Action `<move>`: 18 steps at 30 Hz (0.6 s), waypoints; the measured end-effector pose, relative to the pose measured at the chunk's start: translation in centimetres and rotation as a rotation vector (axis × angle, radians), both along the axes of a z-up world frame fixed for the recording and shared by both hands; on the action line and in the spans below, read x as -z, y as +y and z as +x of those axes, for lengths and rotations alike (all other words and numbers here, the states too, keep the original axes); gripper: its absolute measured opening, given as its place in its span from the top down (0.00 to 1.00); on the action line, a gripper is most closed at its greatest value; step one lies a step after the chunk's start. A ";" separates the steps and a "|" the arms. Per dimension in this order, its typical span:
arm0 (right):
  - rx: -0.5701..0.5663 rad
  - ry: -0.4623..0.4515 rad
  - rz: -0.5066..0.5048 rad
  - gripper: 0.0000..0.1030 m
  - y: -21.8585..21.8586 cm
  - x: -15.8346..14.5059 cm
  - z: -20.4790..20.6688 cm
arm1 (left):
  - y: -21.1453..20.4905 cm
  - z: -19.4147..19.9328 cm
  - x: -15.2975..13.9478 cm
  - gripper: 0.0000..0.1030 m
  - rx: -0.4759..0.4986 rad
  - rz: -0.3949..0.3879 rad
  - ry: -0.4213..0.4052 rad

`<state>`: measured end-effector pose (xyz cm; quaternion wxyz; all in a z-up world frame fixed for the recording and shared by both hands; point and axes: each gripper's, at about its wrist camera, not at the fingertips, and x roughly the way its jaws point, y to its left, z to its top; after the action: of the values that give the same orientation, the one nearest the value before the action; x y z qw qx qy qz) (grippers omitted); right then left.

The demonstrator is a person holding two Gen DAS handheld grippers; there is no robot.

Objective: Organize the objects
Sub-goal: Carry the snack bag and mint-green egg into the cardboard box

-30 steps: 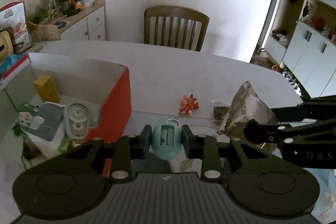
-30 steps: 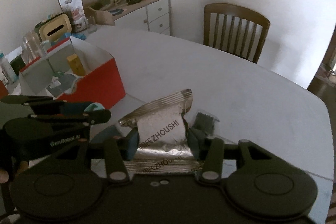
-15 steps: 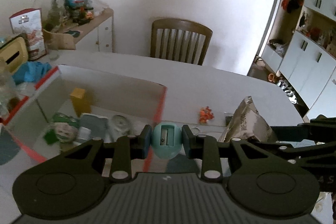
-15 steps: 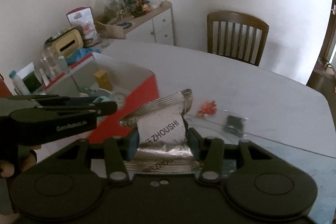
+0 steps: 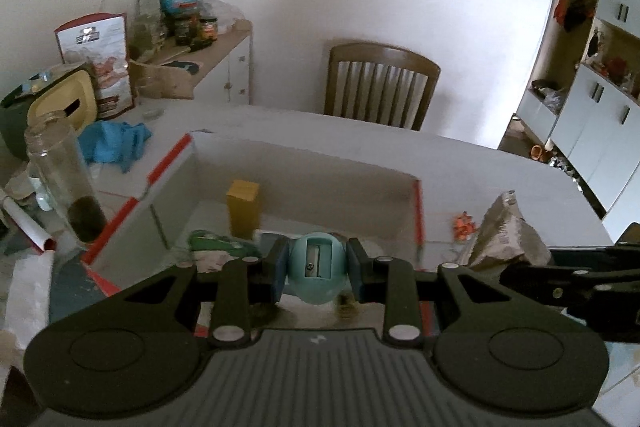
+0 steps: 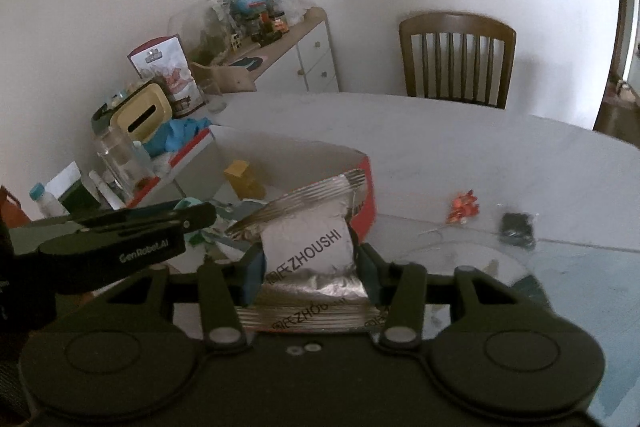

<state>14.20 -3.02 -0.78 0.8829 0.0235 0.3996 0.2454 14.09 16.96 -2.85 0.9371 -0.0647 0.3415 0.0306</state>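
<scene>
While our left gripper [image 5: 318,269] pinches the teal pencil sharpener [image 5: 317,273] above the near side of the red-and-white box [image 5: 172,163], its camera alone looks down into that box: a yellow block [image 5: 242,209] stands upright inside, with green packaging [image 5: 220,243] lying beside it. A glass jar [image 5: 60,171] and a blue cloth [image 5: 114,145] sit left of the box on the tabletop [image 5: 480,167]. Further right, our right gripper [image 6: 308,267] clamps the silver foil pouch [image 6: 306,247], held over the box's right end. Only the right view shows the pouch's printed face, and the small dark object [image 6: 518,227] lying beyond the orange trinket [image 6: 464,207] on the tabletop.
</scene>
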 end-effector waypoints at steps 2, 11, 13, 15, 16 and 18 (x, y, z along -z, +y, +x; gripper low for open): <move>0.012 0.010 0.007 0.54 0.8 0.2 0.1 | 1.2 0.1 0.2 0.70 -0.004 0.005 0.006; 0.067 0.054 0.030 0.54 4.8 1.4 1.5 | 5.6 1.6 1.4 0.70 -0.022 0.033 0.021; 0.084 0.050 0.022 0.54 5.7 1.7 2.1 | 6.2 2.1 1.9 0.70 -0.021 0.039 0.031; 0.098 0.048 0.008 0.54 6.6 2.1 2.8 | 6.7 2.6 2.4 0.70 -0.017 0.049 0.041; 0.101 0.049 0.004 0.54 7.1 2.3 3.2 | 6.9 2.9 2.7 0.70 -0.017 0.054 0.047; 0.107 0.043 -0.009 0.54 7.9 2.7 3.9 | 7.2 3.5 3.3 0.70 -0.012 0.059 0.060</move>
<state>18.10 4.85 -3.52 0.8860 0.0463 0.4178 0.1956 17.63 24.18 -6.15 0.9278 -0.0382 0.3681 0.0482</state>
